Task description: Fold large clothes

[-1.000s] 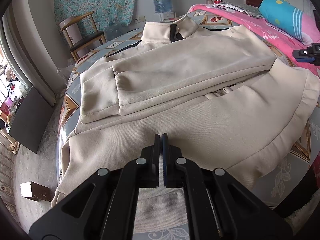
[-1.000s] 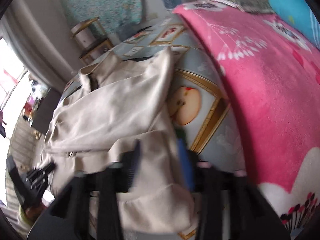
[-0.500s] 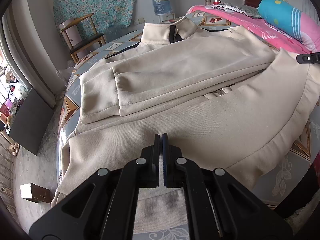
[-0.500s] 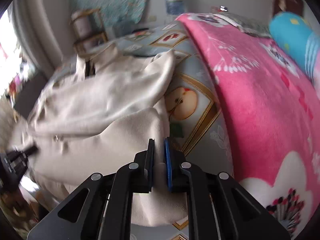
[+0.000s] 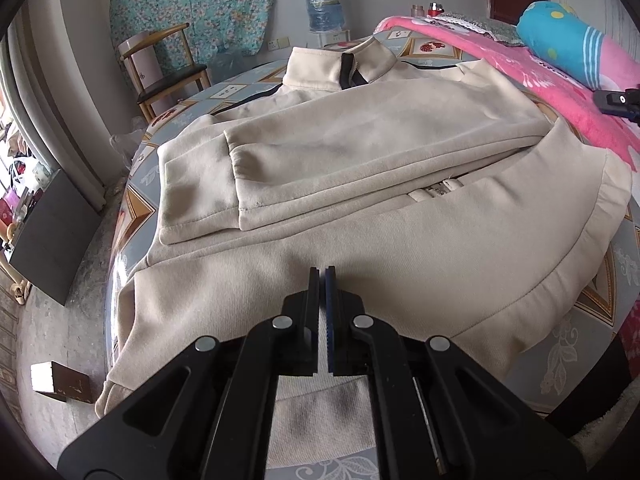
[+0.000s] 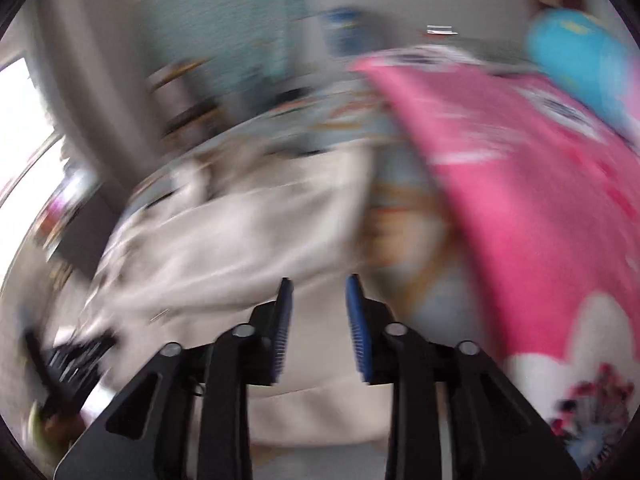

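Note:
A cream zip-up jacket (image 5: pixel 360 168) lies on a round table (image 5: pixel 600 364), collar at the far side, both sleeves folded across its chest. My left gripper (image 5: pixel 322 276) hovers just above the hem near the front edge, its jaws shut with nothing between them. My right gripper (image 6: pixel 318 284) is open and empty above the jacket's right hem corner (image 6: pixel 320 360); this view is badly blurred. Its tip shows at the right edge of the left wrist view (image 5: pixel 618 100).
A pink blanket (image 5: pixel 560 76) and a blue pillow (image 5: pixel 568 36) lie at the right of the table. A wooden chair (image 5: pixel 168 72) and a water bottle (image 5: pixel 326 8) stand behind. A dark box (image 5: pixel 52 236) stands on the floor at left.
My right gripper shut on the jacket's right hem corner half a second ago and has now opened and let it go, swinging fast. The left gripper has not moved.

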Demonstrator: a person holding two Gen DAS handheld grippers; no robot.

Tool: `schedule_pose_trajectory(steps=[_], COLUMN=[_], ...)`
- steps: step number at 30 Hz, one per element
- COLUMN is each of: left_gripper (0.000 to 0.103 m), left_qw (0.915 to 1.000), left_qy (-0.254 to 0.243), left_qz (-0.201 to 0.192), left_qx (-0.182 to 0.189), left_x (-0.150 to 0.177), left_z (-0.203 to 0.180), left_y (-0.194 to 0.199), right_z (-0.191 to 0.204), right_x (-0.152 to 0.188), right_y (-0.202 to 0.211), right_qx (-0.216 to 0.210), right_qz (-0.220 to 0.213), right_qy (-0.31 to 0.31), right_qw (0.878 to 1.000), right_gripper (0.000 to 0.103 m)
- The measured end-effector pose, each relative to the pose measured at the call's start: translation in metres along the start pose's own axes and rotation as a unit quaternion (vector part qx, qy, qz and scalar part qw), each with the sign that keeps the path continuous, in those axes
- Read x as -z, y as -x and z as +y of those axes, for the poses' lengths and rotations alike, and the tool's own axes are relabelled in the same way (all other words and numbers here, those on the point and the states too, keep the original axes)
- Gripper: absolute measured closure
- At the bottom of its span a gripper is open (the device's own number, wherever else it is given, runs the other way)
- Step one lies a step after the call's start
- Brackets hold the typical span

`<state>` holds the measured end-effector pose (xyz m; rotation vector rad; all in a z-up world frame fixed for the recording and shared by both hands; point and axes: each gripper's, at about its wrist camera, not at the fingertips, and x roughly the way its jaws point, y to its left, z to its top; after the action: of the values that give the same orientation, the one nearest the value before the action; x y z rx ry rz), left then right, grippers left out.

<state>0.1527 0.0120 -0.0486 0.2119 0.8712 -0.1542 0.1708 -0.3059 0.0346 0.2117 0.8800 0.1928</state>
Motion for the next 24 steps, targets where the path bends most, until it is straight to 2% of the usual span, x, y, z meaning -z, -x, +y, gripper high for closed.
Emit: schedule_pose_trajectory(steps=[2, 3, 5, 7, 9, 11, 14, 16, 18, 19, 20, 21, 24], left_gripper=[0.100, 0.100, 0.100, 0.100, 0.099, 0.098, 0.098, 0.098, 0.098, 0.098, 0.098, 0.101, 0.101], left_qw=[1.0000, 1.0000, 1.0000, 0.9999, 0.9997, 0.9989, 0.9963, 0.9956, 0.9928, 0.9907, 0.9876, 0.9862, 0.9876], left_qy=[0.001, 0.002, 0.005, 0.012, 0.021, 0.038, 0.071, 0.090, 0.113, 0.126, 0.153, 0.160, 0.152], left_qz=[-0.001, -0.001, -0.001, -0.001, -0.003, -0.003, -0.031, -0.019, 0.031, 0.040, 0.028, 0.030, 0.021], left_qx=[-0.001, -0.001, -0.001, 0.002, 0.010, 0.028, 0.037, 0.020, -0.026, -0.032, -0.024, -0.031, -0.031], left_x=[0.000, 0.000, 0.000, 0.000, 0.000, 0.001, 0.008, 0.016, 0.032, 0.038, 0.046, 0.050, 0.058], left_z=[0.000, 0.000, 0.000, 0.001, 0.004, 0.012, 0.031, 0.047, 0.067, 0.077, 0.091, 0.098, 0.106], left_y=[0.000, -0.001, -0.001, -0.001, 0.000, 0.005, 0.030, 0.034, 0.023, 0.022, 0.030, 0.033, 0.046], right_z=[0.051, 0.065, 0.106, 0.127, 0.133, 0.134, 0.128, 0.126, 0.126, 0.127, 0.130, 0.129, 0.131], right_x=[0.011, 0.014, 0.027, 0.035, 0.038, 0.035, 0.025, 0.026, 0.029, 0.028, 0.026, 0.025, 0.026], right_y=[-0.023, -0.031, -0.057, -0.078, -0.100, -0.105, -0.113, -0.113, -0.111, -0.110, -0.110, -0.110, -0.111], right_qx=[-0.067, -0.079, -0.084, -0.083, -0.066, -0.060, -0.059, -0.060, -0.058, -0.057, -0.059, -0.060, -0.061], right_qz=[0.050, 0.064, 0.095, 0.115, 0.134, 0.119, 0.123, 0.119, 0.115, 0.115, 0.116, 0.117, 0.117], right_qy=[0.066, 0.086, 0.152, 0.181, 0.191, 0.198, 0.179, 0.177, 0.179, 0.178, 0.177, 0.175, 0.176], right_qw=[0.994, 0.991, 0.980, 0.973, 0.970, 0.971, 0.974, 0.975, 0.975, 0.976, 0.976, 0.976, 0.975], right_gripper=[0.067, 0.067, 0.067, 0.067, 0.067, 0.067, 0.067, 0.067, 0.067, 0.067, 0.067, 0.067, 0.067])
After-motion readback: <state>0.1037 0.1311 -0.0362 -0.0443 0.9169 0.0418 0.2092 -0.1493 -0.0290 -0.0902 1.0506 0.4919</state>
